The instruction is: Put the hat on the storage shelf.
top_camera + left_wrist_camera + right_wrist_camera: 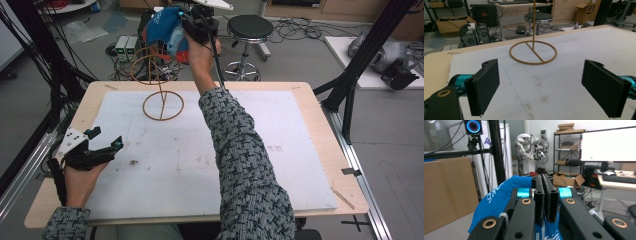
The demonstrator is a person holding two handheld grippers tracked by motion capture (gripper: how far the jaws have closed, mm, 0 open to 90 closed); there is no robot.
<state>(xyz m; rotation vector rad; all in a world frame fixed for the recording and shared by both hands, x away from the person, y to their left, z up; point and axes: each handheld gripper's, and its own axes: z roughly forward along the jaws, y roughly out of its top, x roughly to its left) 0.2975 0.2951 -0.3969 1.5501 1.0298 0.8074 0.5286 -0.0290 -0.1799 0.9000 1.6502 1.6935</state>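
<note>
A tan hat stand (163, 105) with a ring base stands on the far left part of the white mat (280, 165); its base ring (533, 52) lies ahead of my left gripper. A blue cap (160, 27) hangs in the air over the stand's top, with my right gripper (184, 31) shut on its fabric. In the right gripper view the jaws (545, 182) press together on the blue cap (496, 197). My left gripper (106, 137) rests low at the table's left edge, open, with nothing between its pads (549, 85).
A black stool (249, 27) and computer boxes (126, 46) stand on the floor beyond the far edge. Black frame posts (350, 95) rise at the table's right and left sides. Bare wooden table margin (330, 145) surrounds the mat.
</note>
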